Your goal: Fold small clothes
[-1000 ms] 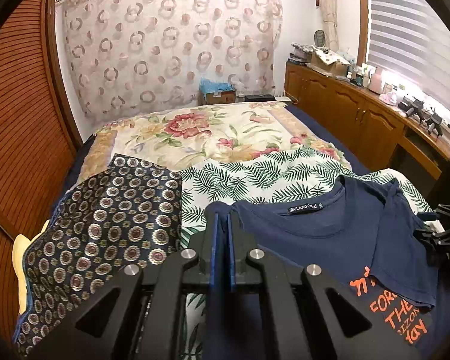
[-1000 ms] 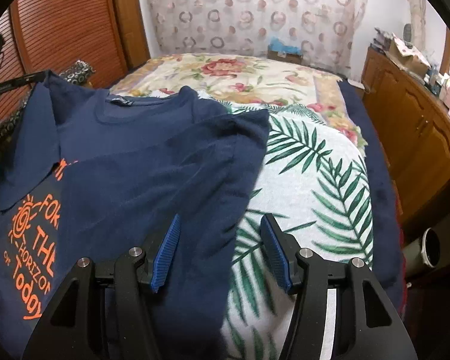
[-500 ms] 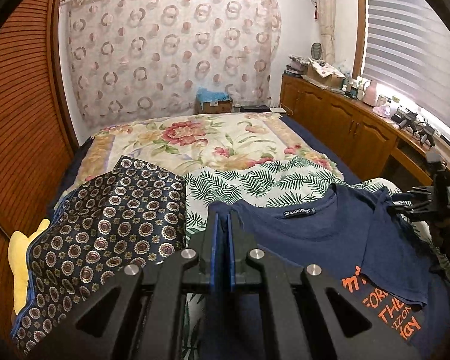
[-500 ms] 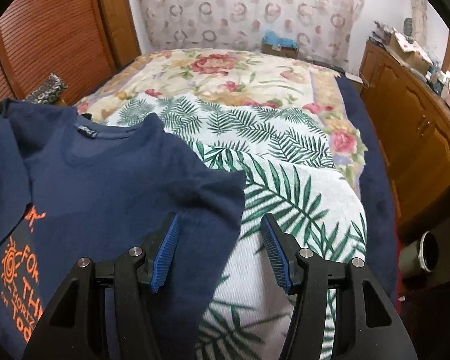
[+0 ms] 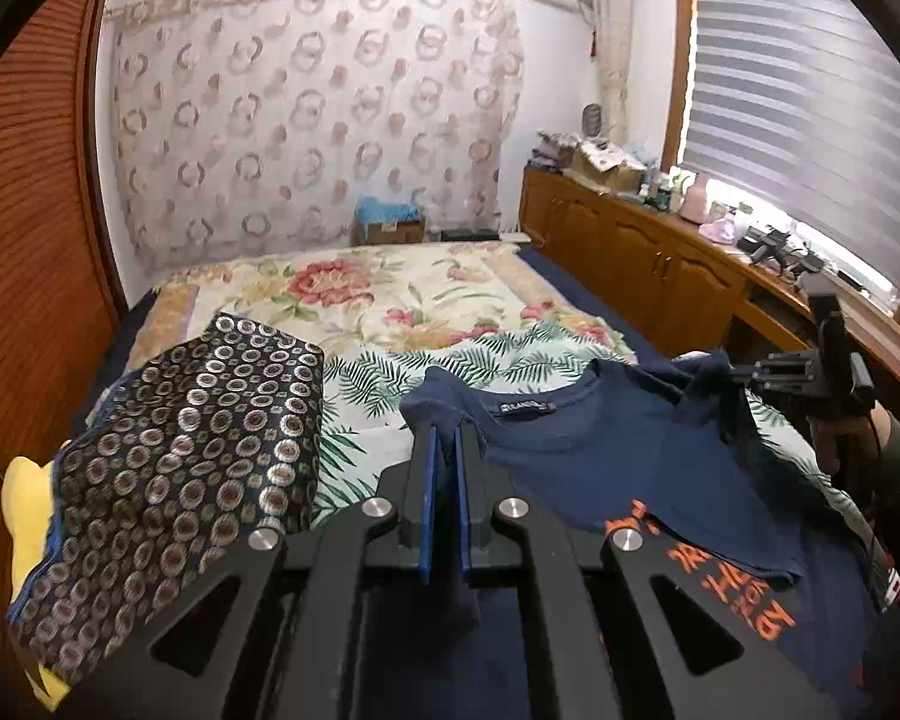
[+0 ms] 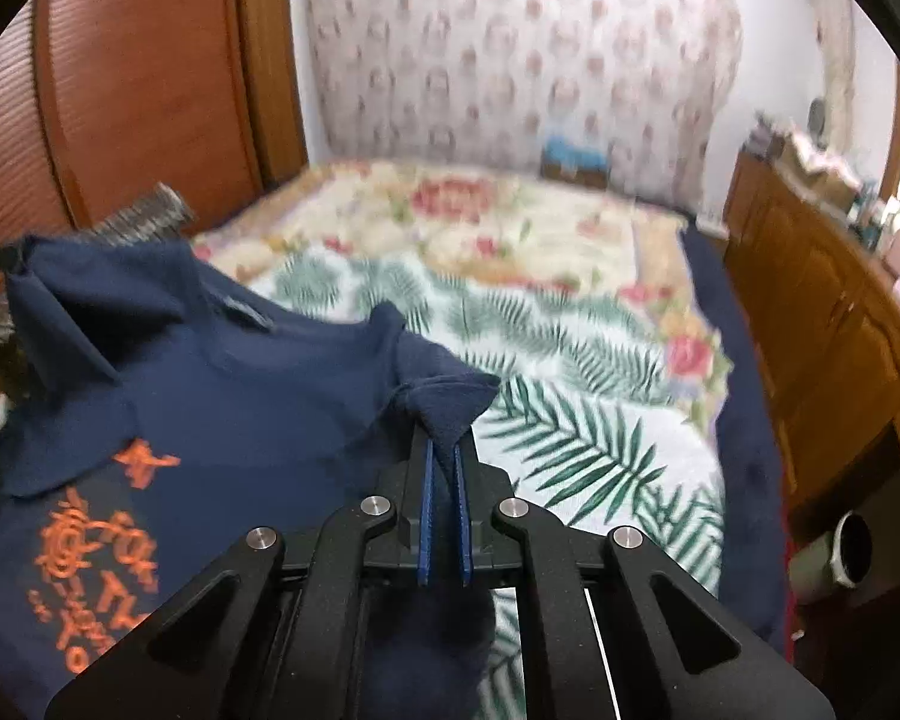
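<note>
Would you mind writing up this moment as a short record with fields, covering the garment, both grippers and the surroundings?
garment: navy T-shirt with orange print, sleeves folded in over the front
left hand-held gripper: shut on the shirt's shoulder
right hand-held gripper: shut on the other shoulder
surface: palm-leaf cloth on a floral bed
nearby: dark patterned fabric beside the shirt
image quality: right wrist view blurred

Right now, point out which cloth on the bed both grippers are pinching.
The navy T-shirt with orange lettering: left gripper and right gripper clamp it. The dark medallion-print cloth lies untouched.
</note>
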